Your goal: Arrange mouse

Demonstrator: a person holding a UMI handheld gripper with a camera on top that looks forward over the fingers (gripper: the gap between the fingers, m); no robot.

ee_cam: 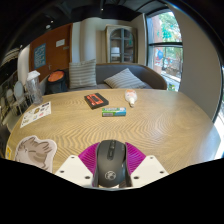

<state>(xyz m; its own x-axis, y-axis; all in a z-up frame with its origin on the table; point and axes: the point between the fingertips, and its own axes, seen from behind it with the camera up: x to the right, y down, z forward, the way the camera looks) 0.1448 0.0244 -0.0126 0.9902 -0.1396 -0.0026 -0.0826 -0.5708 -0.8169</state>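
One object held: mouse (111, 163), both fingers of gripper (111, 172) pressed on its flanks.
Risk: rounded sides may slip free.
Obstacle: green box (114, 112), 12 o'clock on table (170, 125).

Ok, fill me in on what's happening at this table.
A person's hand-held gripper has a black computer mouse between its fingers, pads against both sides, at the near edge of a round wooden table. Farther out lie a small green box, a dark case, a white cup and some papers.
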